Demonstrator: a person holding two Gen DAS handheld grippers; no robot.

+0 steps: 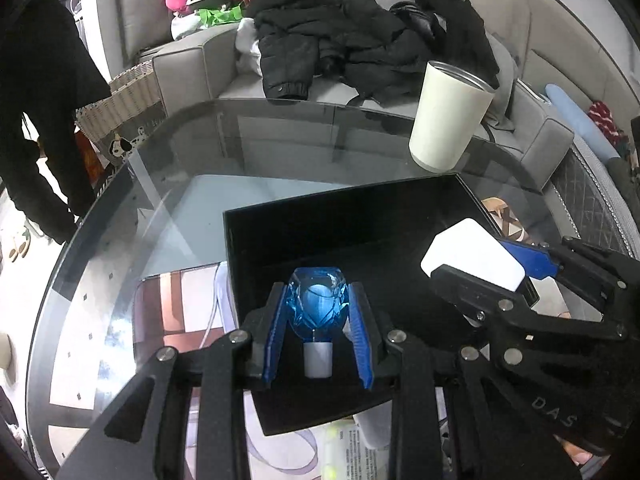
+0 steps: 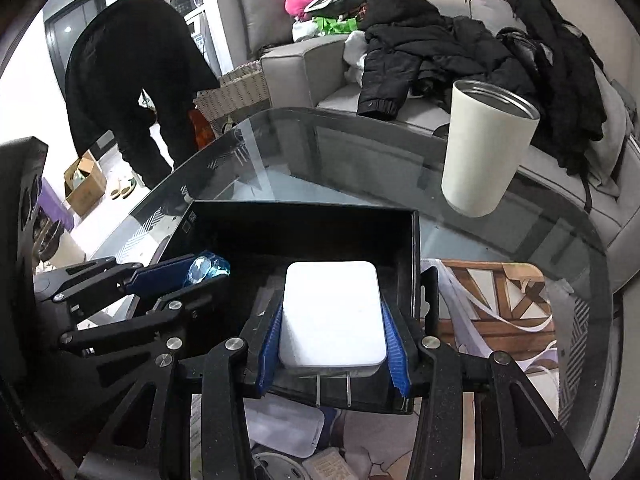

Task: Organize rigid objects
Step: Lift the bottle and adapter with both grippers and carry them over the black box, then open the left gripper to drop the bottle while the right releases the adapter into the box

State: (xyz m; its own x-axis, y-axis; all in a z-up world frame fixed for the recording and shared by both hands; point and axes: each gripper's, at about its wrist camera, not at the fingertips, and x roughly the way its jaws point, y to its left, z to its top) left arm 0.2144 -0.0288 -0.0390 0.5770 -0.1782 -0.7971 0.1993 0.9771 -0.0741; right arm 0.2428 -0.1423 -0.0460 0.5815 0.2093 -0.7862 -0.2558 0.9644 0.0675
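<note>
Over the black box (image 1: 344,216), a slippery blue glass bottle (image 1: 318,304) was pinched by the left gripper (image 1: 318,354), a stiff white charger (image 2: 332,312) by the right gripper (image 2: 332,344).

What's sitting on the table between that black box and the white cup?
Nothing: only bare glass table separates the black box from the white cup, clearest in the right wrist view.

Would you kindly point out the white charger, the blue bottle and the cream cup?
white charger (image 2: 334,312): right wrist view, top face.
blue bottle (image 1: 318,304): left wrist view, faceted body.
cream cup (image 2: 486,148): right wrist view, side wall.
</note>
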